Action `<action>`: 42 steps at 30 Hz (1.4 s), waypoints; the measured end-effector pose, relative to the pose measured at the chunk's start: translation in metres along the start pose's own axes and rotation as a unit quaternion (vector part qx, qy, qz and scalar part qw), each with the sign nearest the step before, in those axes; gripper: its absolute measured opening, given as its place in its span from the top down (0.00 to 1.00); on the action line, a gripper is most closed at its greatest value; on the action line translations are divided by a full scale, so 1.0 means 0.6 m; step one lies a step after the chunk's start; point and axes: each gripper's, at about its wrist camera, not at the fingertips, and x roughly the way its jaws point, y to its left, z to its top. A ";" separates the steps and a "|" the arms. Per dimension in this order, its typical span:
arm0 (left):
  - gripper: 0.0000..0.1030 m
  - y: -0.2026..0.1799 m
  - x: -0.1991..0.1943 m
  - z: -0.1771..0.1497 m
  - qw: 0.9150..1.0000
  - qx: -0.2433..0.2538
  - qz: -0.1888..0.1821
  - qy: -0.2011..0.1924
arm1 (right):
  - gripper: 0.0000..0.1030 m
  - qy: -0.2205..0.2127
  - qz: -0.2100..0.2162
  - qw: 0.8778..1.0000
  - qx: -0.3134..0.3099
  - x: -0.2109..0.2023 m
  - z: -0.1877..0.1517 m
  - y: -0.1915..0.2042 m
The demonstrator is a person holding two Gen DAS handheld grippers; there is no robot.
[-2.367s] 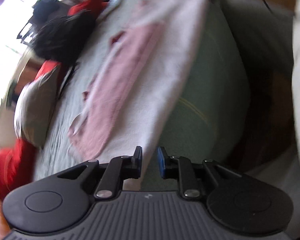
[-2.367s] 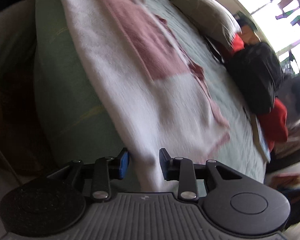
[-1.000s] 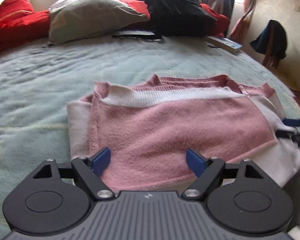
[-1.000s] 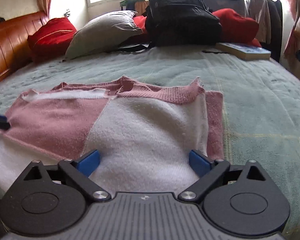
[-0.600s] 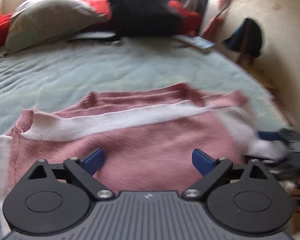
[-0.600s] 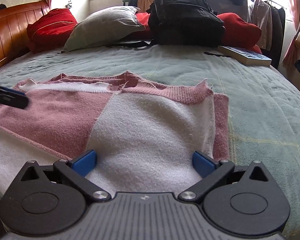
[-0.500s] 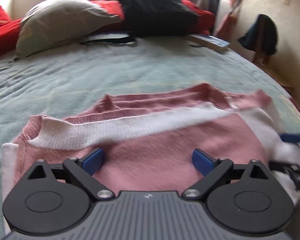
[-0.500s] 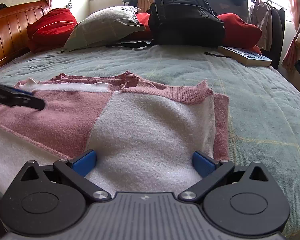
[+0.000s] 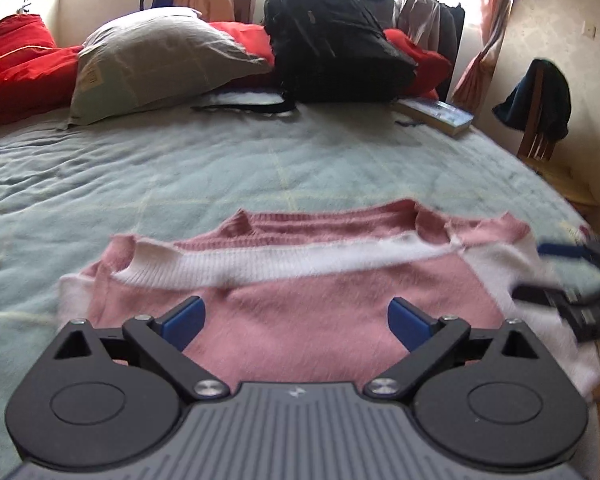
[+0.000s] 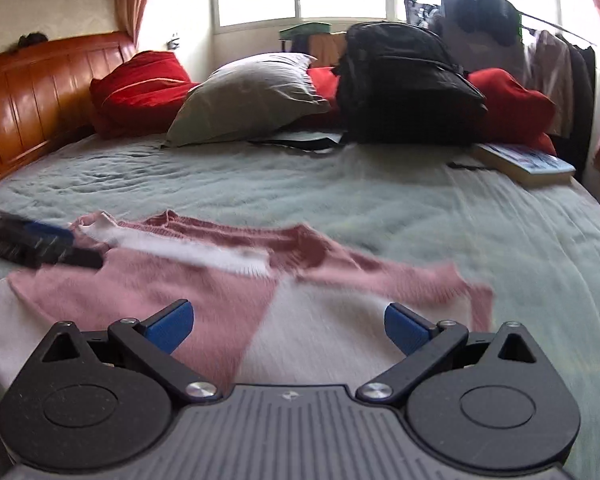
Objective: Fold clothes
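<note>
A pink and white sweater (image 9: 300, 300) lies folded flat near the front edge of the bed, its white ribbed hem band across the top. In the right wrist view the same sweater (image 10: 228, 292) shows a pink half on the left and a white half on the right. My left gripper (image 9: 296, 318) hovers just above its near edge, open, with nothing between the fingers. My right gripper (image 10: 288, 326) is open over the sweater's near edge too. Each gripper shows at the edge of the other's view: the right gripper (image 9: 572, 276) at the sweater's right side, the left gripper (image 10: 40, 244) at its left side.
The bed (image 10: 420, 208) is covered by a pale green blanket. At the far end are a grey pillow (image 10: 248, 96), red cushions (image 10: 140, 88), a black backpack (image 10: 404, 88) and a book (image 10: 524, 164). A wooden headboard (image 10: 32, 96) is at left; a chair with clothing (image 9: 544, 108) stands beside the bed.
Both grippers went from nearly shut on the hanging sweater to open with it lying on the bed. In the last half second both views drew back and rose slightly.
</note>
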 end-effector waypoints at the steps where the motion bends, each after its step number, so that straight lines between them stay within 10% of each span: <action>1: 0.05 0.002 -0.001 -0.003 1.000 0.000 0.001 0.002 | 0.00 0.005 0.003 1.000 0.002 0.014 0.004 -0.003; 7: 0.05 0.025 -0.012 -0.016 0.999 -0.010 0.030 0.014 | 0.00 0.064 -0.060 0.995 0.037 0.093 0.007 -0.045; 24: 0.05 0.037 -0.067 -0.030 1.000 -0.004 0.021 -0.022 | 0.00 0.047 0.027 0.998 0.027 0.052 0.040 0.029; 37: 0.04 0.053 -0.070 -0.017 0.999 -0.006 0.013 -0.036 | 0.00 0.122 0.054 0.991 0.027 0.254 0.097 0.011; 42: 0.04 0.046 -0.070 -0.017 0.999 -0.001 0.014 -0.028 | 0.00 0.111 0.046 0.993 0.018 0.203 0.102 0.021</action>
